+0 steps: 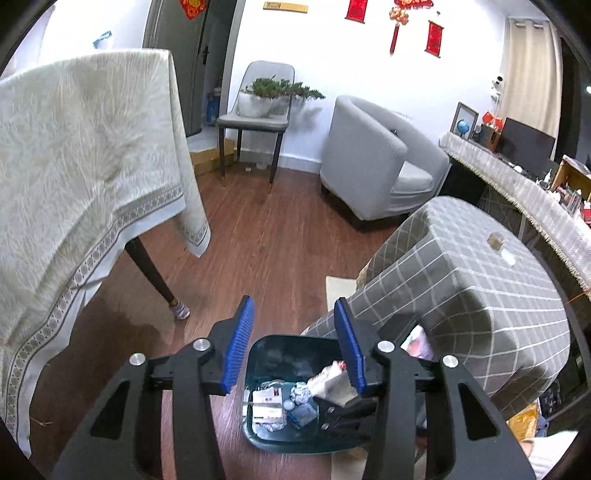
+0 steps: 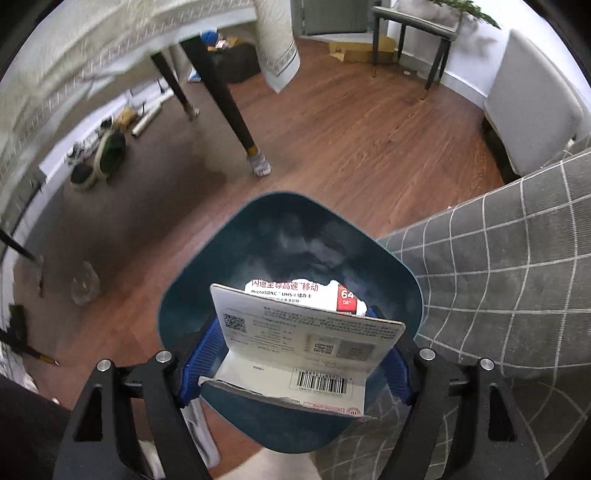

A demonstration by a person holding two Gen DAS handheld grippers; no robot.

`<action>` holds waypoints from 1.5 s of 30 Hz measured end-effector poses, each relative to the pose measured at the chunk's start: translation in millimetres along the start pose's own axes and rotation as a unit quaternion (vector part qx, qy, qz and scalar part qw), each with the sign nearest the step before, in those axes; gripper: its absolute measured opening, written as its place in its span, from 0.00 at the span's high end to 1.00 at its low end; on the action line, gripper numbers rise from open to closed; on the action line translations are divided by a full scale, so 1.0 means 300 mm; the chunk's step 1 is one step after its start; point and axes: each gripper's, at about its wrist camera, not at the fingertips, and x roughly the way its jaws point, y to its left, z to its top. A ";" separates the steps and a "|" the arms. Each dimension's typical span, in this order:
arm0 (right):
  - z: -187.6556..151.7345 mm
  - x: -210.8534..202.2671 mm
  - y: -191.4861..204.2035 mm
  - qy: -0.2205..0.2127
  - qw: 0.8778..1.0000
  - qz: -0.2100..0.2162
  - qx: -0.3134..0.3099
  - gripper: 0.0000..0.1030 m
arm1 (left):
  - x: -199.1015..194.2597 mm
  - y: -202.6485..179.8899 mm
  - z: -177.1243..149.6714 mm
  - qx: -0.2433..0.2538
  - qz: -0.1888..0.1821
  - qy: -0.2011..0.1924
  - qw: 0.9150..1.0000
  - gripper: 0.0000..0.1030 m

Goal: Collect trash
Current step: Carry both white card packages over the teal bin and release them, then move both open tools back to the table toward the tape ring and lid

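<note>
Right gripper clamps torn card packaging over teal bin, lower centre, poised for drop; left gripper empty, jaws apart above.

A home living room: grey armchair at two o'clock, cloth-draped table at nine, red wall ornaments at twelve, wood floor.

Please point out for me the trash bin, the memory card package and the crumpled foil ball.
trash bin (image 2: 184, 295), right wrist view, left inner wall
memory card package (image 2: 295, 332), right wrist view, printed back panel
crumpled foil ball (image 1: 301, 394), left wrist view, its middle
</note>
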 end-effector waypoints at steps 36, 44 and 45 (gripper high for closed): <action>-0.006 -0.668 -0.247 -0.226 0.974 0.012 0.025 0.14 | -0.066 -0.325 0.190 0.037 -0.016 -0.062 0.997 0.35; -0.019 -0.716 -0.390 -0.241 0.969 -0.007 0.054 0.14 | 0.005 -0.411 0.231 0.048 -0.023 -0.061 0.997 0.28; -0.020 -0.718 -0.408 -0.241 0.969 -0.010 0.056 0.14 | 0.018 -0.423 0.237 0.050 -0.024 -0.060 0.997 0.28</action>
